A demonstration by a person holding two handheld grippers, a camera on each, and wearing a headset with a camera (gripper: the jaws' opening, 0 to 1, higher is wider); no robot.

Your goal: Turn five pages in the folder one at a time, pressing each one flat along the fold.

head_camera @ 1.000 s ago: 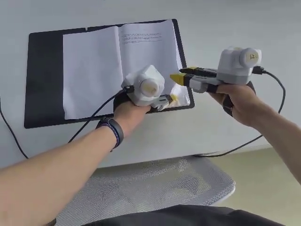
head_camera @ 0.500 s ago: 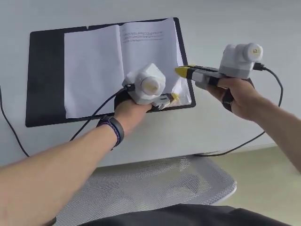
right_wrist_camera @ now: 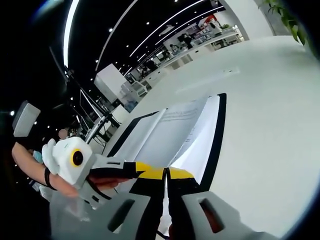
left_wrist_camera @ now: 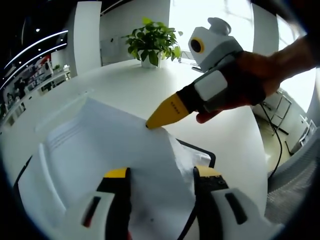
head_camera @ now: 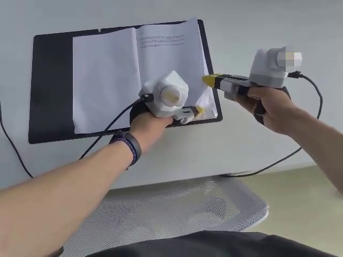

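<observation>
Folder open flat on the worktop, both grippers at the right page's outer edge.

The black folder (head_camera: pixel 51 85) is seen lying open on the white worktop (head_camera: pixel 257 21), with white pages spread across it and printed lines at the top of the right page (head_camera: pixel 166 59). The left gripper (head_camera: pixel 194 112) is held over that page's lower right corner, jaws apart; paper is seen between and under them in the left gripper view. The right gripper (head_camera: pixel 209 81) is held roughly level at the page's right edge, jaws together. Its yellow tip is seen touching a raised part of the page edge. Whether paper is pinched there cannot be told.
</observation>
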